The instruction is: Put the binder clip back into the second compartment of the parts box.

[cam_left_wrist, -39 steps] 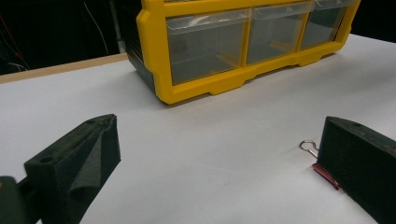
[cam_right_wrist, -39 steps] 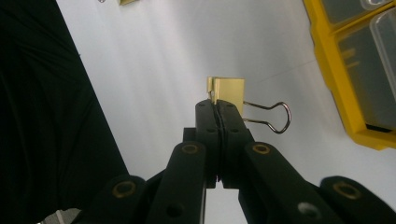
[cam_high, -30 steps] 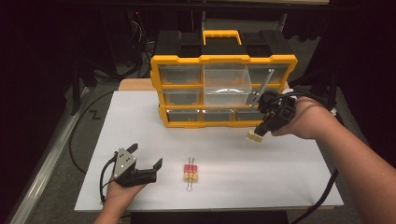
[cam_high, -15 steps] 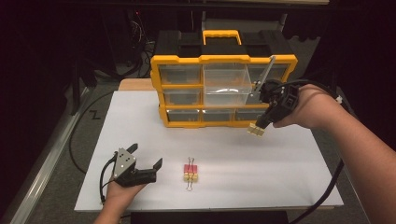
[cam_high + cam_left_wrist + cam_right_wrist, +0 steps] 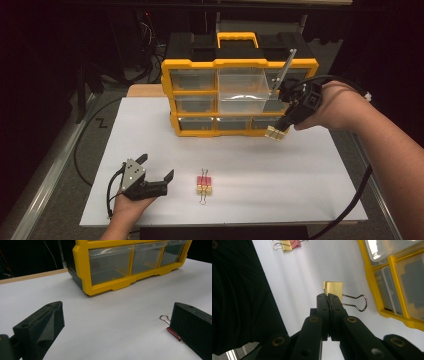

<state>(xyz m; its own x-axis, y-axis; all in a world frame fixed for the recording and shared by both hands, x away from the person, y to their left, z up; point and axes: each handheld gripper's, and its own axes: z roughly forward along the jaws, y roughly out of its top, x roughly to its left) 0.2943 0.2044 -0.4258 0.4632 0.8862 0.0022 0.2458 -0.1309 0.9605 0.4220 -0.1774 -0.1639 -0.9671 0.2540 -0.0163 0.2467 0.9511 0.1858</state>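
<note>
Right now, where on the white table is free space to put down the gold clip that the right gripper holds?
The right gripper holds the gold binder clip near the yellow drawer cabinet. Bare white table lies right of the clips, and between cabinet and clips. It is crowded near the left gripper.

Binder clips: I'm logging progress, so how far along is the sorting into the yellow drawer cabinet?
Done: one clear plastic drawer of the yellow drawer cabinet stands pulled out. In hand: the right gripper is shut on a gold binder clip, raised in front of the cabinet. Left: the red and gold binder clips lie on the white table by the open left gripper.
</note>
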